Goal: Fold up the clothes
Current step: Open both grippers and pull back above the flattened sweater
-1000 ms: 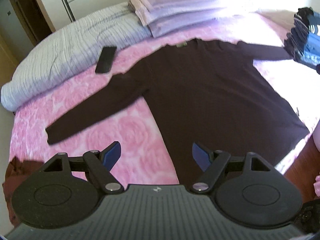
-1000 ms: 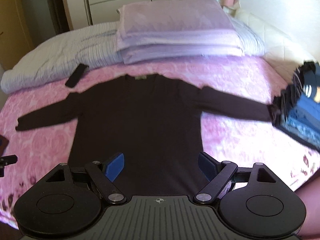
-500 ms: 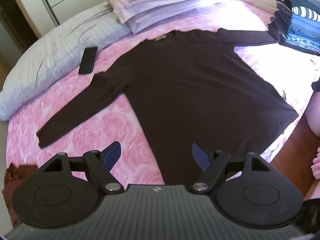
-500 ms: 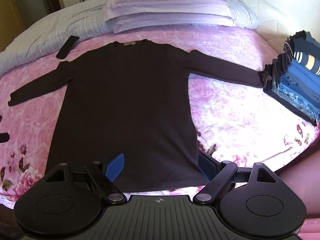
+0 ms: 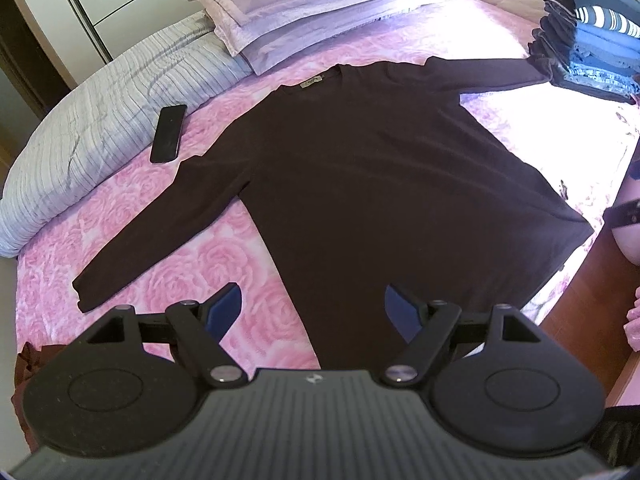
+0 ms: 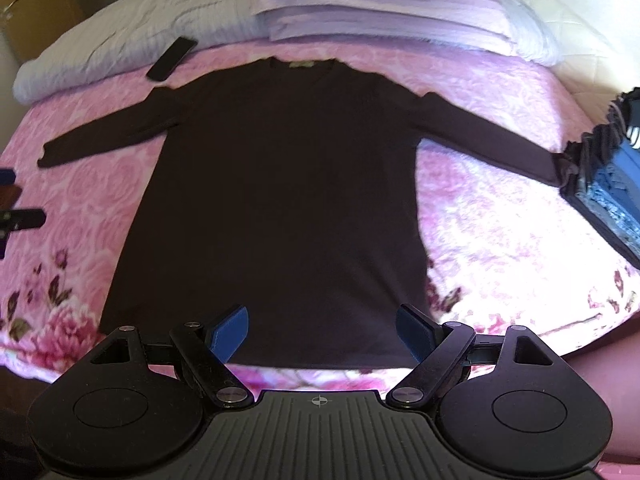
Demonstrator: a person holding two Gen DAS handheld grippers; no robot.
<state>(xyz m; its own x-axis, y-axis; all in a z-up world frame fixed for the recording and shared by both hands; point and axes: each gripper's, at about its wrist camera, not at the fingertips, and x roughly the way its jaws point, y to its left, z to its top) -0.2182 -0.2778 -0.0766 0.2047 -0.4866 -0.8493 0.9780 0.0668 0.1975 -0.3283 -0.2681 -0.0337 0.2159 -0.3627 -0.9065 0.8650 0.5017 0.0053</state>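
Pink rose-patterned bedding (image 5: 188, 256) is covering the bed and carrying everything in both views. Nearest each camera, the left gripper (image 5: 313, 308) is hanging above the sweater's lower left edge with its blue-padded jaws spread wide and nothing between them, while the right gripper (image 6: 322, 334) is hovering over the hem, its jaws likewise parted and empty. Beyond them, the dark brown long-sleeved sweater (image 5: 360, 168) is lying flat on the bedding, front up, both sleeves stretched outward and the neck label pointing toward the pillows. Its right cuff is reaching up against a stack of folded clothes (image 5: 592, 60) sitting at the bed's right side. A black phone (image 5: 168, 133) is resting near the left shoulder, partly on a grey striped duvet (image 5: 104, 120). Farthest off, lilac pillows (image 5: 320, 8) are lying stacked at the head of the bed.
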